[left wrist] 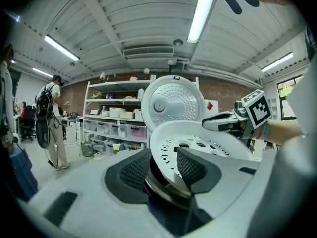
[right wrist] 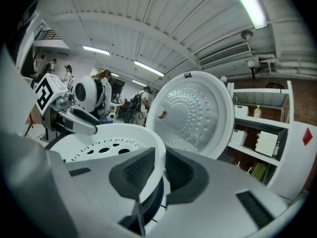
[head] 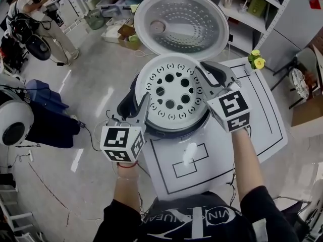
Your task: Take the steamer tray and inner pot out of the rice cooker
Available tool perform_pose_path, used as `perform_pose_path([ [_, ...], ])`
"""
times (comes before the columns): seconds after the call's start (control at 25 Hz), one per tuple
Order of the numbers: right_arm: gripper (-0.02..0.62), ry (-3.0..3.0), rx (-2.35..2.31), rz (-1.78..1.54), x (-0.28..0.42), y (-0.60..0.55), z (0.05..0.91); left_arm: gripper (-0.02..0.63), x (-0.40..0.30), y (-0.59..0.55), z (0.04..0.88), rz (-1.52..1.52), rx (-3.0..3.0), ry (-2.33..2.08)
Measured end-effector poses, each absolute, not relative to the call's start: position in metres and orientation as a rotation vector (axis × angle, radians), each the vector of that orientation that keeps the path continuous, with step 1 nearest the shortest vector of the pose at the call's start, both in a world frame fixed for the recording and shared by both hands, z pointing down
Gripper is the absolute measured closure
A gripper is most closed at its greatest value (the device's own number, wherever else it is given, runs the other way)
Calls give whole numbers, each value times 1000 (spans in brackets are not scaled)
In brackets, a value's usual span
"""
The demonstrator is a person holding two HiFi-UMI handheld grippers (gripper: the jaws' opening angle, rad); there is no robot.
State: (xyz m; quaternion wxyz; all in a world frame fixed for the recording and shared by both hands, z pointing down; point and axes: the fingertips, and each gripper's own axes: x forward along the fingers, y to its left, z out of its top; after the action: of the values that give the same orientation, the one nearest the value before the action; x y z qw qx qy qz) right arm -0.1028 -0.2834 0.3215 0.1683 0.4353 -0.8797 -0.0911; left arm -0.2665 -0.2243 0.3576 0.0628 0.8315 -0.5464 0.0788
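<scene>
Head view: closest in, the person's forearms carry the left hand-held gripper [head: 145, 100] and right hand-held gripper [head: 204, 76]. They grasp opposite edges of the white perforated steamer tray [head: 176, 84], above the open rice cooker [head: 126, 101] on the worktop [head: 252, 122].

Left gripper view: pads clench the tilted tray's rim, with the inner pot [left wrist: 161, 183] just beneath.

Right gripper view: pads pinch the rim, with the raised lid [right wrist: 193, 113] behind.

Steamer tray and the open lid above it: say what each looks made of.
The steamer tray is likely moulded plastic: matte white, with evenly punched round holes and slots. The lid has an inner plate that looks like metal, a dull grey sheen with rows of dimples; its outer ring looks like white plastic.
</scene>
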Motion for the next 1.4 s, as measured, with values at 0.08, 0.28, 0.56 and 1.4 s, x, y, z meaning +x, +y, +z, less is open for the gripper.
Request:
perform_pose_path([
  [0.08, 532, -2532, 1258, -251, -102, -280, 317, 444, -265, -224, 358, 258, 2524, -1654],
  [0.28, 531, -2605, 1292, -256, -111, -263, 310, 493, -281, -218, 353, 164, 2498, -1738],
  [0.56, 532, -2714, 1314, -233, -93, -246, 286, 526, -272, -213, 325, 75, 2471, -1869],
  [1.4, 540, -2930, 1323, -231, 28, -228, 231, 549, -160, -188, 246, -119, 2461, -2070],
])
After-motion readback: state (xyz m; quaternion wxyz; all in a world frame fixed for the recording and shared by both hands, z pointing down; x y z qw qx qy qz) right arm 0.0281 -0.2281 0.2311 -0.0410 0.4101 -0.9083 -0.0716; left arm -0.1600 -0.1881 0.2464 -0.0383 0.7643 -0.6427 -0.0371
